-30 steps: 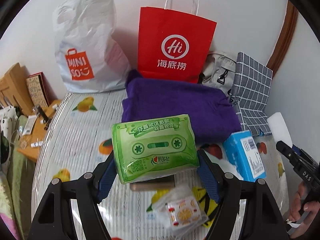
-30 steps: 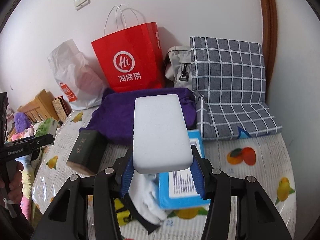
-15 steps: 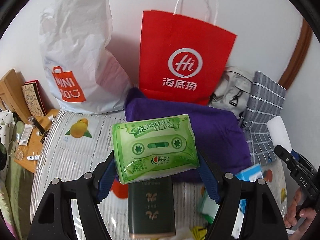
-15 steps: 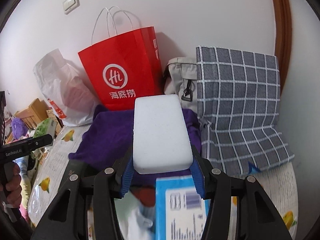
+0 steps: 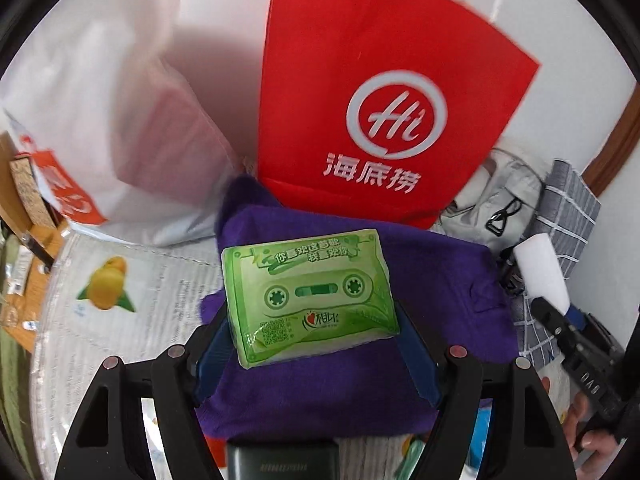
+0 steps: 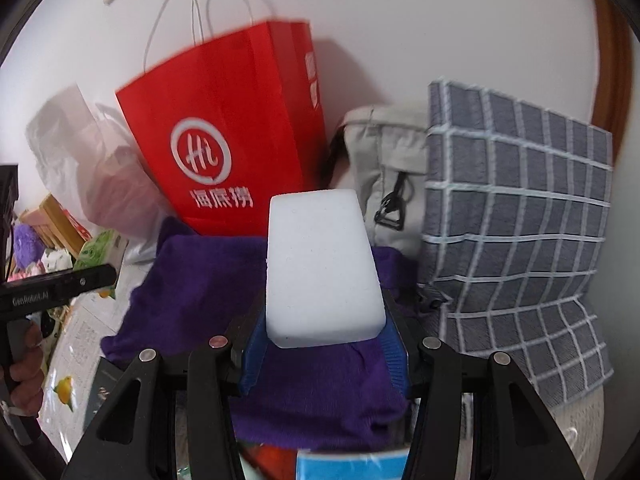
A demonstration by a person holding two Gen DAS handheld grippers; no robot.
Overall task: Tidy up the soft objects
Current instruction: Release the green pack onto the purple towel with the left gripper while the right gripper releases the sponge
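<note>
Glossy green tissue pack [image 5: 310, 294] clamped in left gripper [image 5: 316, 344], porous white sponge block [image 6: 322, 270] in right gripper [image 6: 324, 354].

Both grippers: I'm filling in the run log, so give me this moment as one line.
left gripper: shut on green tissue pack | right gripper: shut on white sponge | both above purple towel

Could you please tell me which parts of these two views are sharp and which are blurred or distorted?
Left wrist view: the green tissue pack in the left gripper is sharp, while the red paper bag and white plastic bag behind smear with motion. Right wrist view: the white sponge is crisp, the red bag's top edge is streaked. Both views bend straight lines, with dark corners.
</note>
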